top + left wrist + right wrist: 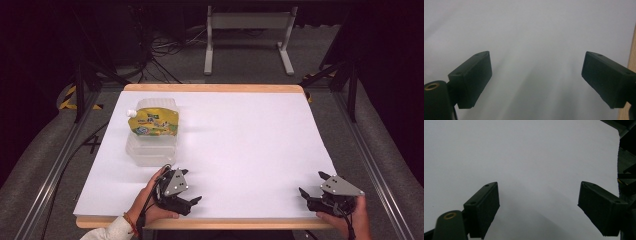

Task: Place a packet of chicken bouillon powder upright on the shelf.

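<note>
Yellow-and-green spouted pouch (153,122) with white cap: lying flat on top of a clear lidded plastic container (150,150), upper left of the white sheet (240,145) in the high view. Container set close to the sheet's left edge, well back from the near edge.

Left gripper (190,202): lower left-centre of the high view, held in a hand (150,202), resting low over the sheet just below and right of the container, not touching it. Jaws spread wide, nothing between them. Left gripper view: bare white sheet between and beyond the left gripper (536,77), wooden table edge (631,55) at far right of frame.

Right gripper (314,186): lower right corner of the high view, at the sheet's near right corner, held in a hand (357,217). Jaws apart, empty. Right gripper view: open white sheet ahead of the right gripper (539,207), sheet's edge running down the upper right of frame.

Centre and right of the sheet unobstructed; wide bare span between the two grippers. Wooden table rim (215,88) exposed along the far edge.
</note>
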